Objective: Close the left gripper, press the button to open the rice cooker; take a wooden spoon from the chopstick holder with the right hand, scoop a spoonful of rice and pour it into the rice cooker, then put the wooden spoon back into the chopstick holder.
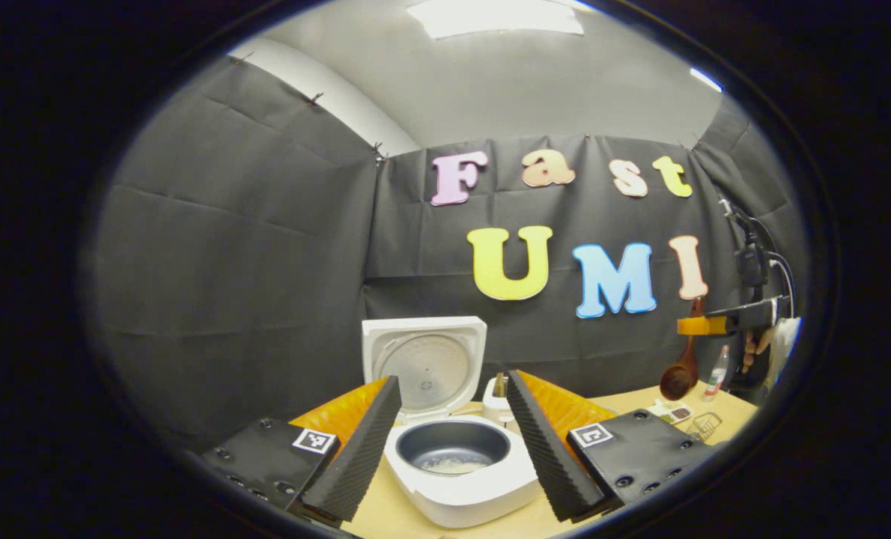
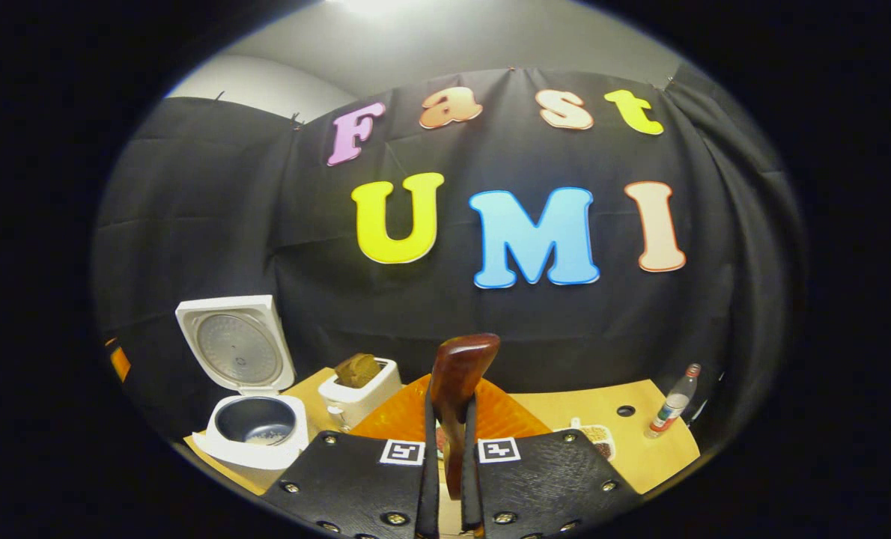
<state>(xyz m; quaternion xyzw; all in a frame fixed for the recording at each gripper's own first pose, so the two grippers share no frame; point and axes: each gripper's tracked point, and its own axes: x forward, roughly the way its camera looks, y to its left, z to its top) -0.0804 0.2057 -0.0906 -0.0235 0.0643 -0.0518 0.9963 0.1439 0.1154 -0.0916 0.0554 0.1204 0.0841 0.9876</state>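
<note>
Two hand-held grippers are at work, and only one carries anything: the right hand-held gripper [image 2: 449, 479] has its fingers drawn narrow on the handle of the wooden spoon [image 2: 457, 389], which stands up between them in the right gripper view, its glossy brown end tipped slightly to the right. In the left gripper view the same spoon [image 1: 681, 374] hangs bowl-down from that gripper [image 1: 704, 325] above the right end of the counter [image 1: 640, 400], near a small bottle [image 1: 717, 372] and a wire rack [image 1: 704, 427]. The left hand-held gripper [image 1: 453, 442] stands wide and empty, its fingers framing the rice cooker [image 1: 460, 486], which sits at the counter's left end with its lid [image 1: 424, 367] thrown back and a little rice [image 1: 451, 466] lying in the dark inner pot. Judging by this, the scoop has likely been poured and returning the spoon to the chopstick holder remains; which item on the counter is that holder cannot be told for certain. The spoon looks light, rigid and varnished smooth, so it is likely to slip or swivel in a two-finger pinch, the more so since the weight of the bowl hangs well away from the grip. A hold on the middle of the handle, squarely across its flat faces, should keep it from rotating. A white toaster [image 2: 359, 389] holding bread stands just behind the cooker, well clear of the spoon.
</note>
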